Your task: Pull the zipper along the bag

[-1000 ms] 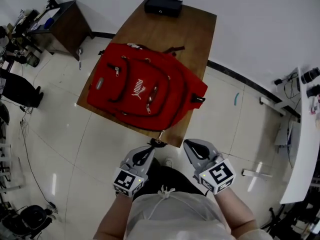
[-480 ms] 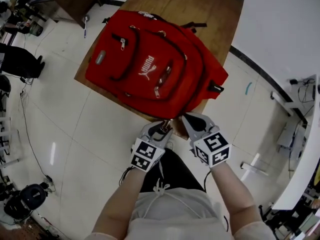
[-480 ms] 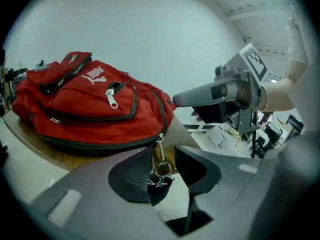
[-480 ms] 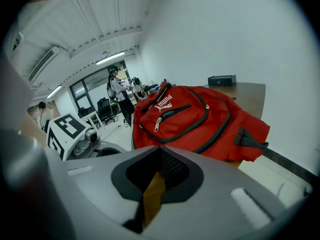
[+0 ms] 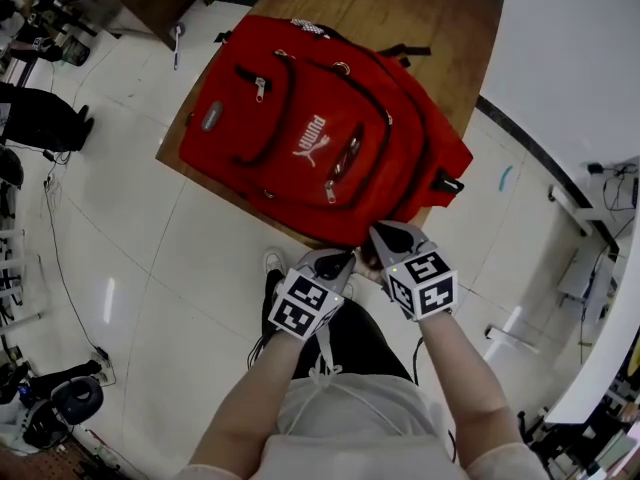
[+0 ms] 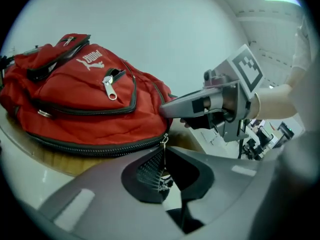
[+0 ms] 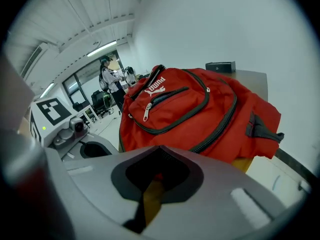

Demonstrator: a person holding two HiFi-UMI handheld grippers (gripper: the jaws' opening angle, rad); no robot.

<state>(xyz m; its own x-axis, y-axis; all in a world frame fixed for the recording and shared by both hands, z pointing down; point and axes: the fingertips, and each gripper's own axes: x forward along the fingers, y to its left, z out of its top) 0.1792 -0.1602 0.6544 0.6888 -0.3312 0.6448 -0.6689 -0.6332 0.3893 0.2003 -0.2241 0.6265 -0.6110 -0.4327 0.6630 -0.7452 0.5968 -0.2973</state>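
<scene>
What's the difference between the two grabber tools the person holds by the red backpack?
The left gripper has just closed its jaws on the zipper pull at the near edge of the backpack; the right gripper holds nothing. In the head view the left gripper sits slightly lower, the right gripper further forward. Both are grey and point toward the backpack.

wooden table (image 5: 452, 10) carries a red backpack (image 5: 320, 138); a black box (image 7: 220, 66) at its far end

Grey grippers (image 5: 345, 258) (image 5: 385, 234), white shirt (image 5: 350, 418)
</scene>
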